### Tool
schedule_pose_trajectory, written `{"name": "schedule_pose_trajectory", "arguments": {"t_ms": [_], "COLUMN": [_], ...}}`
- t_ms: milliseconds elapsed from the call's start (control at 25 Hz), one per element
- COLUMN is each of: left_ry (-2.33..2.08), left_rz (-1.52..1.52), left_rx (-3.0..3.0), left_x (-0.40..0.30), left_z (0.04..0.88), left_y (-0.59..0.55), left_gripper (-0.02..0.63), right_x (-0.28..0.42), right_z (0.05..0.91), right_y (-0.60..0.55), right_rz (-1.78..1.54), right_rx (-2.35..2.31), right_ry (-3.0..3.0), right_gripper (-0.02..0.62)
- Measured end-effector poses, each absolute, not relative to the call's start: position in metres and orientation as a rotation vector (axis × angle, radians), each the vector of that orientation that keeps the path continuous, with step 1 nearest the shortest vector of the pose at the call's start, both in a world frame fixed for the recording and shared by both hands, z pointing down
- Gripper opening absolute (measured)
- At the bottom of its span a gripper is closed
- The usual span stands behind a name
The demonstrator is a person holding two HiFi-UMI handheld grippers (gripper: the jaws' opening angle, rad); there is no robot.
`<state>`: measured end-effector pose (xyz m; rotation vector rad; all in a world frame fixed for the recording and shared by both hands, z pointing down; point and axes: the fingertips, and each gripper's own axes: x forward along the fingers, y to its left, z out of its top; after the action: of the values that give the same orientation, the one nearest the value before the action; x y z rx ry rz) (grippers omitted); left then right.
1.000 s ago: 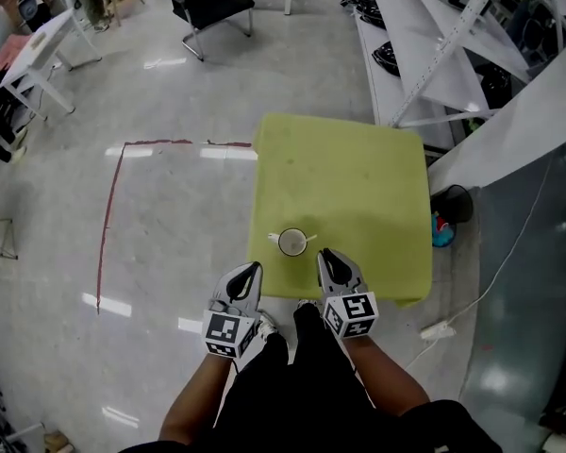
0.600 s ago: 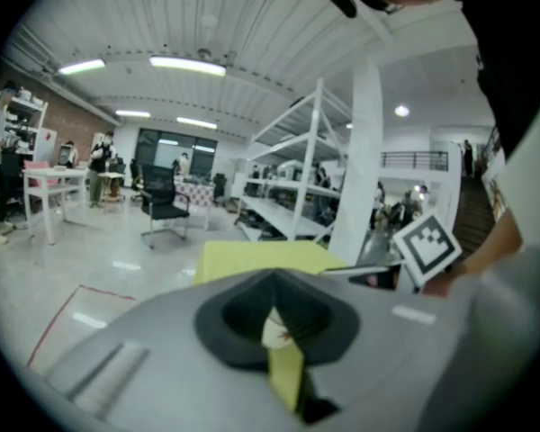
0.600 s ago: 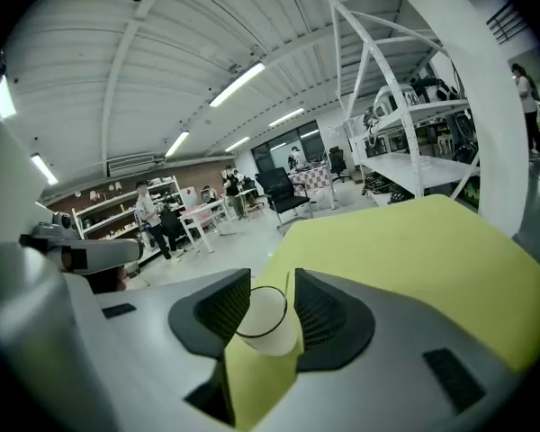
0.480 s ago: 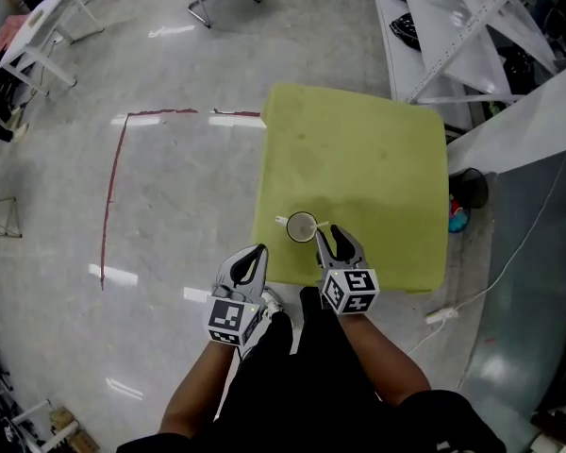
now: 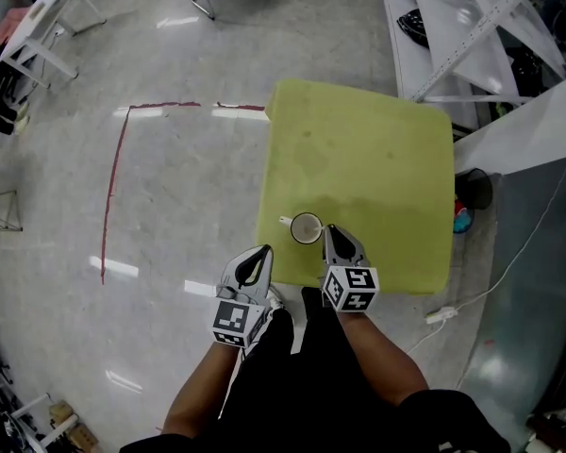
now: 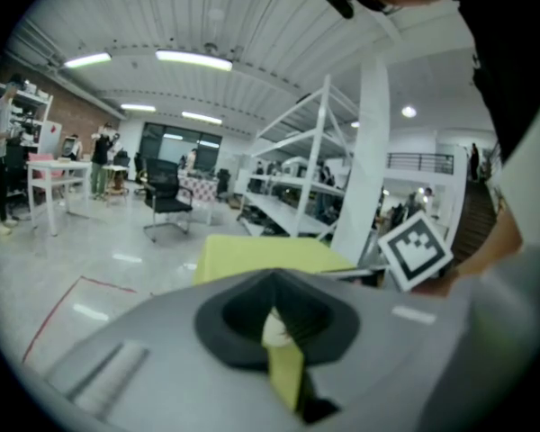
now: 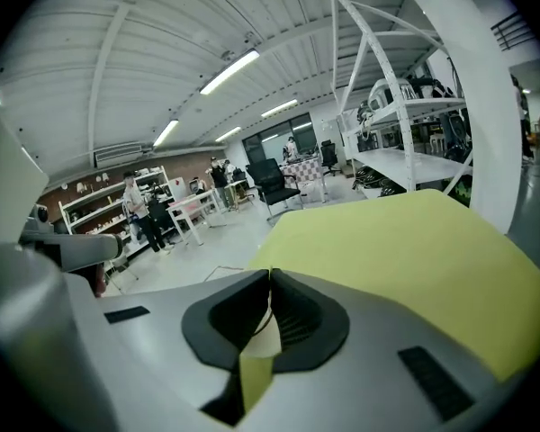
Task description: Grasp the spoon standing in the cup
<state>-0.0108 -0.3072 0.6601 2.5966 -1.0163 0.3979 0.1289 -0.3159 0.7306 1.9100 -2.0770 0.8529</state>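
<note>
A white cup (image 5: 306, 227) stands near the front edge of the yellow-green table (image 5: 368, 159). A short white piece (image 5: 285, 221) sticks out at the cup's left. I cannot make out the spoon in the head view. My right gripper (image 5: 331, 228) has its tips right at the cup's right side. Its jaws are closing, and in the right gripper view they (image 7: 270, 274) meet with nothing visible between them. My left gripper (image 5: 263, 250) hangs off the table's front left, shut and empty. The cup (image 6: 274, 329) shows as a white blob through the left gripper's (image 6: 272, 274) jaw window.
White shelving (image 5: 453, 26) runs along the table's right. A power strip (image 5: 441, 316) and a dark round object (image 5: 474, 189) lie on the floor at the right. A red tape line (image 5: 113, 187) marks the floor at the left. White desks (image 5: 38, 36) stand far left.
The right gripper has moved forward along the cup's right side. Its jaws stood spread half a second ago and have come together. The left gripper has barely moved.
</note>
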Motion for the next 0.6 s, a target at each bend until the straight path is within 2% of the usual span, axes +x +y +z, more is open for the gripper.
{"name": "schedule_pose_trajectory", "arguments": {"t_ms": [600], "left_ry": [-1.038], "left_rz": [0.376], "left_rx": [2.614], "left_x": [-0.029], "left_z": [0.648], "left_y": [-0.308], "left_gripper": [0.006], "right_x": [0.103], "right_z": [0.708], "right_y": [-0.308], "right_rz": [0.531], "right_rx": [1.795], "right_ry": [-2.143], "right_gripper": [0.012]}}
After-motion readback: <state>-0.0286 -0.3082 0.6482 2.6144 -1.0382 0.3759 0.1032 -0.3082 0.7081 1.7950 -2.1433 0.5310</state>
